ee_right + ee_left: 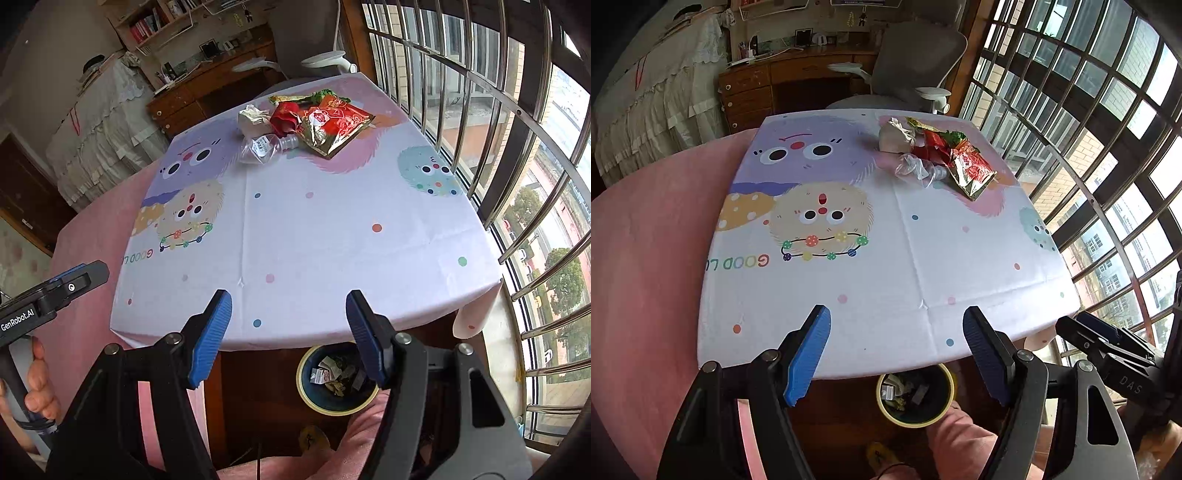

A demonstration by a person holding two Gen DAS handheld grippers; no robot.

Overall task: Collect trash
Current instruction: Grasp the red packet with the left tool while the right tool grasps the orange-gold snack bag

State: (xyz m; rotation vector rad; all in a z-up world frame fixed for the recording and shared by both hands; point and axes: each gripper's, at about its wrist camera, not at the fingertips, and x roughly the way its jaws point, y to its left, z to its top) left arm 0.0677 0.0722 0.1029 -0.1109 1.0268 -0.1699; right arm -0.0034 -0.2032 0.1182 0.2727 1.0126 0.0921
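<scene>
My left tool [897, 350] hangs released over the near edge of the bench [871, 280], its blue pads wide apart with nothing between them. My right tool [289, 334] hangs just beside it, equally spread and empty. The trash sits bunched at the far right of the bench: a crumpled paper wad [253, 120], a clear plastic bottle [264, 147], a red wrapper [286, 118] and a foil snack bag [332, 125], touching one another. Below the near edge stands a bin [314, 400] holding scraps.

Left claw [897, 354] spread wide; right claw [289, 338] likewise; hand [38, 387] apparently gripping left handle.
</scene>
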